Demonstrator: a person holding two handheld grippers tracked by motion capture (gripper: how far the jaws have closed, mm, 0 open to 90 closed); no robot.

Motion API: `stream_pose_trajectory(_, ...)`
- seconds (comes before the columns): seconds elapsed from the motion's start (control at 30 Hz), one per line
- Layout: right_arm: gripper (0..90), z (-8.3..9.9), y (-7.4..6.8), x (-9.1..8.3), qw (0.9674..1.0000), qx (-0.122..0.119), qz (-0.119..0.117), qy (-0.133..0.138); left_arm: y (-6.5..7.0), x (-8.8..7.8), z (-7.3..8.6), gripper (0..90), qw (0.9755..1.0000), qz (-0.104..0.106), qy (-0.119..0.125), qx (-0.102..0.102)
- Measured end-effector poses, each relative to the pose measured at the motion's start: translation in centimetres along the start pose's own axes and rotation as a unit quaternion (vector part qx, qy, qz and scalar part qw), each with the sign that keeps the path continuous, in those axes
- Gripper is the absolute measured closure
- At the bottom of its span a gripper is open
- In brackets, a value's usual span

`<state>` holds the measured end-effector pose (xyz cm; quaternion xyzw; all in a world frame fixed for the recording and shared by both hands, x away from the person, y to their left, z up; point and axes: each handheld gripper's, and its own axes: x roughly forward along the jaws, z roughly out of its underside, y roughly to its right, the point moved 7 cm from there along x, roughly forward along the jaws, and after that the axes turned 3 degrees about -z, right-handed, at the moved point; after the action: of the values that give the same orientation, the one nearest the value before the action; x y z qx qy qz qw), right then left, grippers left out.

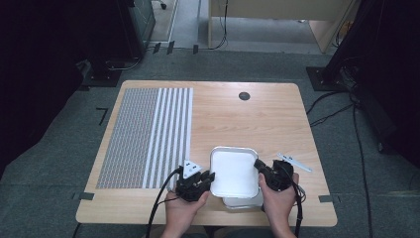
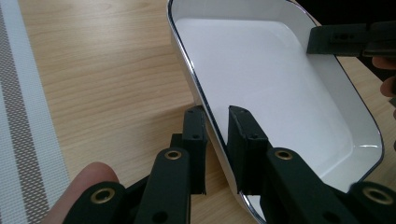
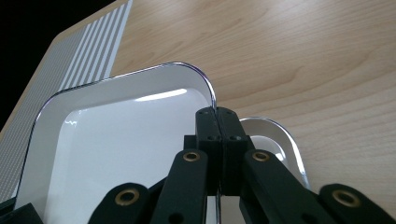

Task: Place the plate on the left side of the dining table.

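Note:
A white rectangular tray (image 1: 233, 171) with a shiny rim is held between my two grippers near the table's front edge. My left gripper (image 1: 207, 177) is shut on its left rim; in the left gripper view (image 2: 217, 119) the tray's (image 2: 261, 70) slanted wall runs between the two black fingers. My right gripper (image 1: 259, 166) is shut on the right rim, its jaws pressed together over the edge (image 3: 217, 114) of the tray (image 3: 116, 135). A second white tray (image 1: 245, 201) lies under the held one and peeks out beyond it (image 3: 271, 133). The right gripper's tip (image 2: 327, 42) reaches the far rim.
A grey and white striped placemat (image 1: 143, 136) covers the table's left part. A small pale utensil (image 1: 294, 162) lies right of the trays. A dark round hole (image 1: 243, 95) sits near the back edge. Bare wood (image 1: 247, 124) lies beyond the trays.

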<state>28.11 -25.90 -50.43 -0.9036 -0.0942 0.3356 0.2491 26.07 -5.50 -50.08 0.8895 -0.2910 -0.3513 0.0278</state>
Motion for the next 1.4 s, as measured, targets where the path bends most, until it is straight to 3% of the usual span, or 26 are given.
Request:
stream_pose_trajectory(0.33,90.0,-0.4,-2.8,1.4,0.9999,-0.008,-0.011,0.001,-2.3,-1.6,-0.9,78.3,0.9998,-0.014,0.015,-0.005)
stream_pose_trajectory(0.8,90.0,-0.9,-6.8,3.8,0.9994,-0.027,-0.021,-0.004,-5.9,-3.1,-2.0,80.0,0.9989,-0.031,0.024,-0.026)
stream_pose_trajectory(0.97,90.0,-1.0,-7.9,4.4,0.9992,-0.031,-0.026,-0.003,-7.2,-3.8,-2.5,80.7,0.9981,-0.046,0.027,-0.03)
stream_pose_trajectory(1.2,90.0,-1.8,-11.0,5.8,0.9982,-0.045,-0.041,-0.002,-9.3,-5.2,-3.5,81.1,0.997,-0.057,0.036,-0.039)
stream_pose_trajectory(1.4,90.0,-1.8,-12.4,6.8,0.9979,-0.042,-0.048,-0.004,-11.1,-6.1,-4.1,81.2,0.9964,-0.066,0.034,-0.04)
